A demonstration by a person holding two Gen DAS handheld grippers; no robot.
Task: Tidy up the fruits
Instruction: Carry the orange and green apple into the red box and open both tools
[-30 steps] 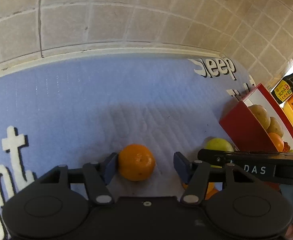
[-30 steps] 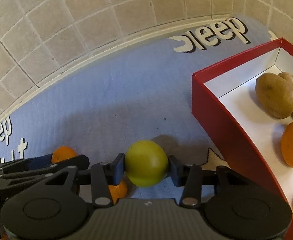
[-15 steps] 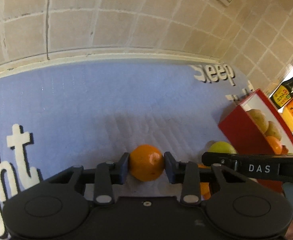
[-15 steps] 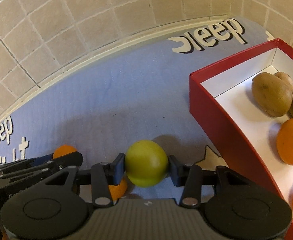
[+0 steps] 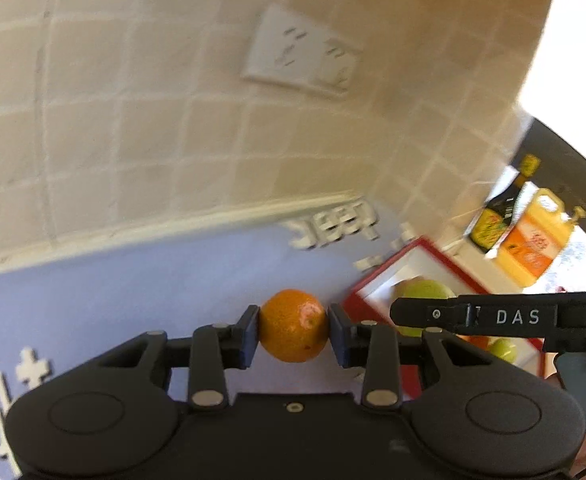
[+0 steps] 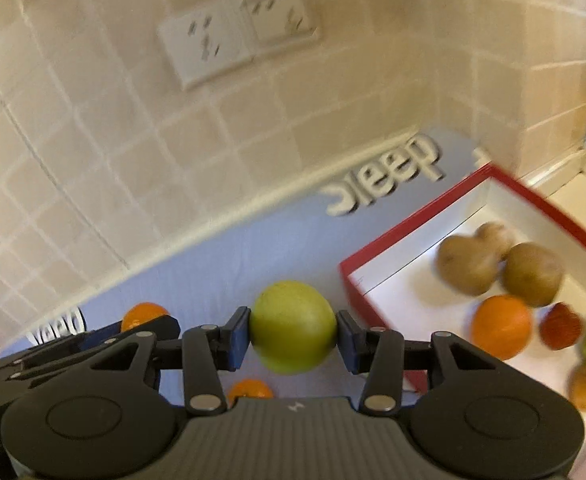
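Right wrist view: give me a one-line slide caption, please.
Right gripper grips a green apple above the blue mat, beside the red box of fruit.

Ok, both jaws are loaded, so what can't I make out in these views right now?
- Left wrist: red box contents, hidden behind the right gripper.
- Right wrist: second orange on the mat, mostly behind the gripper body.
- Right wrist: box's right side, cut off by the frame edge.
- Both: bottle labels, blurred.
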